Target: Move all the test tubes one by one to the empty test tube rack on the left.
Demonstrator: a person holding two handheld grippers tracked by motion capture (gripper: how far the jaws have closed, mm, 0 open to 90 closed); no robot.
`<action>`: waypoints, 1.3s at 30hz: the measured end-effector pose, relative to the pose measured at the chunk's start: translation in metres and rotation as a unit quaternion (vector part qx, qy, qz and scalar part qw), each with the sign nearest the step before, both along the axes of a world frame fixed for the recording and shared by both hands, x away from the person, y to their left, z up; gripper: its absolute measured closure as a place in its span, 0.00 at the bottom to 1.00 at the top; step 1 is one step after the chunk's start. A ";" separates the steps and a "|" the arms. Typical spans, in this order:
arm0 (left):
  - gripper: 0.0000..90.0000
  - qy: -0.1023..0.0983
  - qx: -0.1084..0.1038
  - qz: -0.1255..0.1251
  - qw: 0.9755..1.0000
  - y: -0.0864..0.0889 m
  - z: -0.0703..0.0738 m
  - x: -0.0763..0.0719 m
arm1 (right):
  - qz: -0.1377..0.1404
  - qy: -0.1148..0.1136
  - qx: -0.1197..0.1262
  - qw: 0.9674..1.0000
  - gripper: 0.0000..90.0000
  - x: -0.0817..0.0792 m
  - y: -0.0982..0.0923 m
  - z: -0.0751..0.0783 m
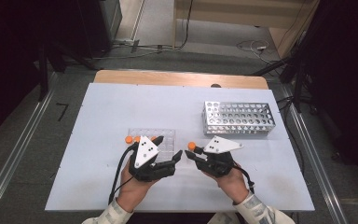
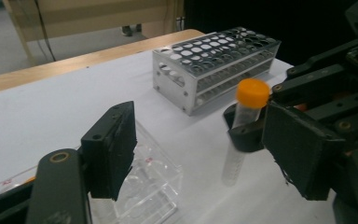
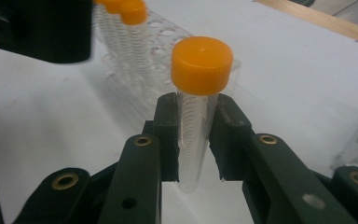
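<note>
While two hands work side by side at the near edge, the scene reads as follows.
Desk: a white desk (image 1: 121, 107) with a wooden far edge carries everything.
Metal rack: a perforated steel rack (image 1: 238, 117) stands at the far right, apart from both hands.
Clear rack: a transparent tube rack (image 1: 168, 136) sits just beyond the left hand, holding orange-capped tubes (image 3: 121, 9).
Left gripper: the left gripper (image 1: 177, 156) points toward the right one, jaws spread wide with nothing between them.
Right gripper: the right gripper (image 3: 195, 140) is clamped on a tube just below its cap.
Tube: the clear orange-capped tube (image 3: 193, 135) stands upright in that grip, lifted off the desk, between the two racks.
</note>
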State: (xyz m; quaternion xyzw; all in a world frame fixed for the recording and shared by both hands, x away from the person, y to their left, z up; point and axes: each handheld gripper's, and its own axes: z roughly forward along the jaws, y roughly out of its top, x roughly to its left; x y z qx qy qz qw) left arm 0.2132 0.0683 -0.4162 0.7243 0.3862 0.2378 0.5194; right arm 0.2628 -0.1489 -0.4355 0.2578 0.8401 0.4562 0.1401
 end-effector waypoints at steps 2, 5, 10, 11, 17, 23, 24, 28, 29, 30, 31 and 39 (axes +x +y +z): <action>0.37 0.001 0.000 -0.009 1.000 -0.003 0.000 -0.001 | 0.012 -0.002 0.000 1.000 0.79 -0.003 0.007 -0.001; 0.43 0.004 0.002 -0.019 1.000 -0.005 -0.001 -0.002 | 0.025 -0.003 -0.001 1.000 0.79 -0.008 0.015 -0.002; 0.53 0.009 0.006 -0.031 0.999 -0.008 -0.004 -0.002 | 0.034 -0.004 0.002 0.999 0.79 -0.012 0.023 -0.001; 0.56 0.008 0.008 -0.032 0.999 -0.008 -0.005 -0.002 | 0.035 -0.003 0.004 0.999 0.79 -0.013 0.024 -0.001; 0.69 0.005 0.007 -0.030 1.000 -0.008 -0.005 -0.002 | 0.040 -0.002 0.004 0.999 0.79 -0.014 0.027 0.000; 0.77 0.005 0.007 -0.033 0.999 -0.009 -0.006 -0.002 | 0.040 -0.002 0.007 0.999 0.79 -0.014 0.027 0.000; 0.77 0.006 0.007 -0.033 0.999 -0.009 -0.006 -0.002 | 0.040 -0.001 0.007 0.999 0.79 -0.014 0.027 0.000; 0.77 0.007 0.005 -0.033 0.999 -0.008 -0.006 -0.002 | 0.040 -0.001 0.008 0.999 0.79 -0.014 0.027 0.000; 0.78 0.007 0.004 -0.033 0.999 -0.008 -0.006 -0.002 | 0.040 -0.002 0.008 0.999 0.79 -0.014 0.027 0.000; 0.78 0.007 0.003 -0.034 0.999 -0.008 -0.006 -0.002 | 0.040 -0.003 0.009 0.999 0.77 -0.014 0.027 0.000; 0.78 0.008 0.002 -0.034 0.999 -0.008 -0.005 -0.002 | 0.041 -0.002 0.010 0.999 0.74 -0.014 0.027 0.000; 0.78 0.008 -0.009 -0.028 1.000 -0.003 -0.003 -0.001 | 0.026 0.005 0.002 1.000 0.37 -0.012 0.024 -0.002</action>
